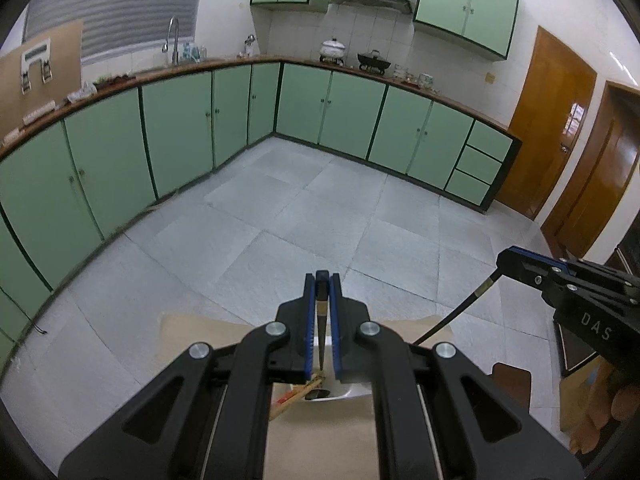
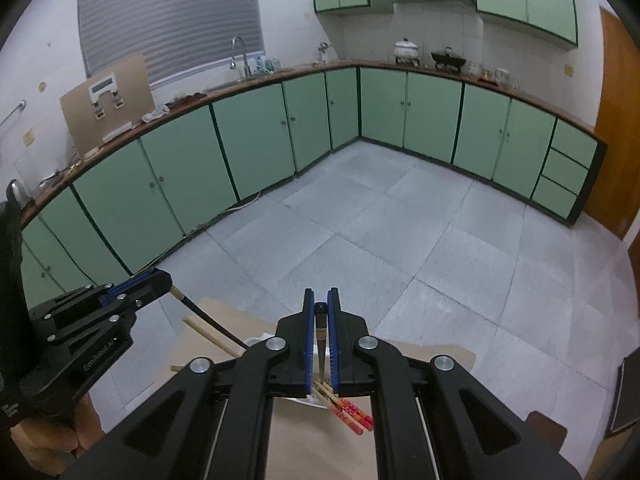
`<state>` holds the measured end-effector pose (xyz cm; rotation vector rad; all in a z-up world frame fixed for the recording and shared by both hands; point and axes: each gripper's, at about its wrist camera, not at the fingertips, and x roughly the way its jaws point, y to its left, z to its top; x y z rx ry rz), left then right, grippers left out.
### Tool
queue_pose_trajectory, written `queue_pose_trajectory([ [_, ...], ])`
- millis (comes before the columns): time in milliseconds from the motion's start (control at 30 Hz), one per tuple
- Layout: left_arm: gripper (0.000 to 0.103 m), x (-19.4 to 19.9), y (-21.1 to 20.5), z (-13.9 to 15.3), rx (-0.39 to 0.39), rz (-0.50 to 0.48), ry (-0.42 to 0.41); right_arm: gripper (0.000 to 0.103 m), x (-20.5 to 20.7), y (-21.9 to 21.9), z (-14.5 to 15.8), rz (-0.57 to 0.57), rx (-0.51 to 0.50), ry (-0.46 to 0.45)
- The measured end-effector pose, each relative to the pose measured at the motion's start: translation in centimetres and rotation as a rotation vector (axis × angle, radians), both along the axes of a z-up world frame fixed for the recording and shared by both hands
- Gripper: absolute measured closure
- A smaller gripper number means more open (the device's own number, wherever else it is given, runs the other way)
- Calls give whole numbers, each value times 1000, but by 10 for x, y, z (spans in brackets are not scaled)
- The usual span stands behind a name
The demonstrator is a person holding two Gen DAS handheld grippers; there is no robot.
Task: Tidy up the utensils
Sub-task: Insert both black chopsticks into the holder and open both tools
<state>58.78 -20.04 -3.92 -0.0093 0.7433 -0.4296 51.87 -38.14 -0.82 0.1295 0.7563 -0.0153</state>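
My left gripper (image 1: 322,280) is shut on a black chopstick (image 1: 321,332) that hangs down toward a white container (image 1: 344,390). My right gripper (image 2: 321,306) is shut on another black chopstick (image 2: 321,340). In the left wrist view the right gripper (image 1: 505,261) shows at the right with its black chopstick (image 1: 456,310) slanting down. In the right wrist view the left gripper (image 2: 162,280) shows at the left with its chopstick (image 2: 208,318). Red-tipped wooden chopsticks (image 2: 344,406) lie in the container below; they also show in the left wrist view (image 1: 294,398).
A brown cardboard-covered table (image 1: 320,448) lies under both grippers, its far edge (image 2: 440,350) just ahead. Beyond is grey tiled floor (image 1: 304,216), green cabinets (image 1: 352,112) along the walls and wooden doors (image 1: 548,120) at the right. A dark box (image 1: 576,348) stands at the table's right.
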Motion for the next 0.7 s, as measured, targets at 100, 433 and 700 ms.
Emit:
queue_pose_trajectory([
  [100, 97, 6, -2, -18, 11, 3, 22, 97, 6, -8, -14, -10, 19, 13],
  [433, 64, 7, 11, -33, 40, 50, 19, 82, 2, -25, -41, -29, 62, 51],
  [700, 47, -13, 24, -16, 54, 62, -20, 82, -18, -30, -28, -42, 74, 23],
])
